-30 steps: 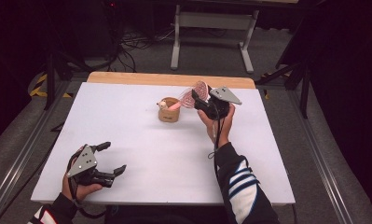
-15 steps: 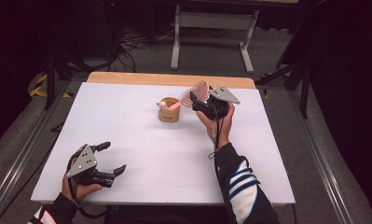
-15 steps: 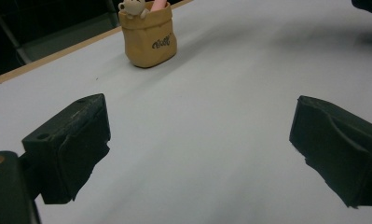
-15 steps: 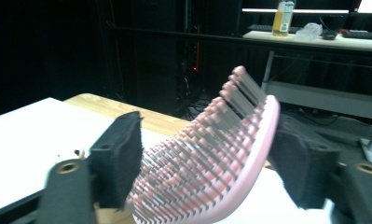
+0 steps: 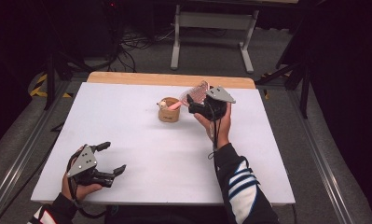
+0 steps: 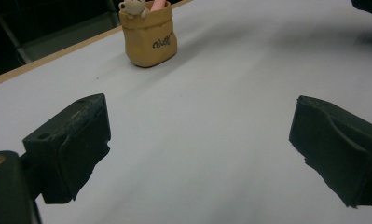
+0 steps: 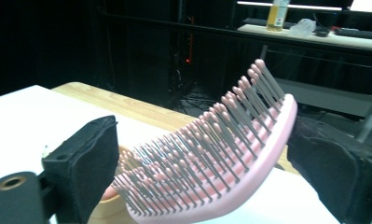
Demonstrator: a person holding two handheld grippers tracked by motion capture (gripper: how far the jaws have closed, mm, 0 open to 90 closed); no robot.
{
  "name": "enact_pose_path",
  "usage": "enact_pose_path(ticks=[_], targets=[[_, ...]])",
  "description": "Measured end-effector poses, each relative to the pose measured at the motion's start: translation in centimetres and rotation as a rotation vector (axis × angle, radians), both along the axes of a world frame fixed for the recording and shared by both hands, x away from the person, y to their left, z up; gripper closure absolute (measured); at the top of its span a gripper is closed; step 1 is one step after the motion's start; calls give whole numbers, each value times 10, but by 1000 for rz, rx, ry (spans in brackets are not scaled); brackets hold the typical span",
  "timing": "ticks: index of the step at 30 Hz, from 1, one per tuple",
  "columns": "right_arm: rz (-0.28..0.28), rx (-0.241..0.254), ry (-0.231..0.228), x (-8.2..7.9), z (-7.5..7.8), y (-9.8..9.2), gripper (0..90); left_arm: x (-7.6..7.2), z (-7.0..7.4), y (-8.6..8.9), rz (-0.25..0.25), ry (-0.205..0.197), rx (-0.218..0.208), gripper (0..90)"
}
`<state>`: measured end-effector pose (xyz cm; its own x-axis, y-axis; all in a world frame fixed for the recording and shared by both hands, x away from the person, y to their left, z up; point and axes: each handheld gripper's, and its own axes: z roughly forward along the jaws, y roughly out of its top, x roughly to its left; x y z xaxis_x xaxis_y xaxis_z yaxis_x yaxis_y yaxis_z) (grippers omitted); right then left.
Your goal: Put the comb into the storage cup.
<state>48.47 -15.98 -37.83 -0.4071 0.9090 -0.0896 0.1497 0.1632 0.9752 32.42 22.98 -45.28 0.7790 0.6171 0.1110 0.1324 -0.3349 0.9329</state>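
Note:
A pink hairbrush with grey bristles stands tilted, its handle down in a small tan pouch at the table's far middle. My right gripper is around the brush head. Its jaws have just been opening. In the right gripper view the brush lies between them with a gap on the bristle side, and its back is close to the other jaw. My left gripper rests open at the near left corner with nothing in it. The left gripper view shows the pouch far ahead.
A small bear figure peeks over the pouch rim. The white table has a wooden strip along its far edge. A metal stand and cables lie on the floor beyond.
The right gripper's jaws stand a little wider around the brush head than before. Both hands and the pouch stay where they were.

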Motion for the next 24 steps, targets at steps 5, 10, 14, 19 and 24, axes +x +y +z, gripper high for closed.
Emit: enact_pose_path(ticks=[5,10,14,19,24], targets=[[3,-1,-27,-2,3,-1,54,0,0,0,-1,-3,1,61],[17,-11,-27,-2,3,1,47,-1,0,-1,-2,-2,3,59],[20,-35,-34,-2,4,3,29,-1,1,0,-2,0,-3,59],[16,-45,-45,-4,6,3,31,-1,1,0,-3,-2,0,59],[13,-57,-49,-7,8,5,36,-1,1,-1,-2,-3,0,59]])
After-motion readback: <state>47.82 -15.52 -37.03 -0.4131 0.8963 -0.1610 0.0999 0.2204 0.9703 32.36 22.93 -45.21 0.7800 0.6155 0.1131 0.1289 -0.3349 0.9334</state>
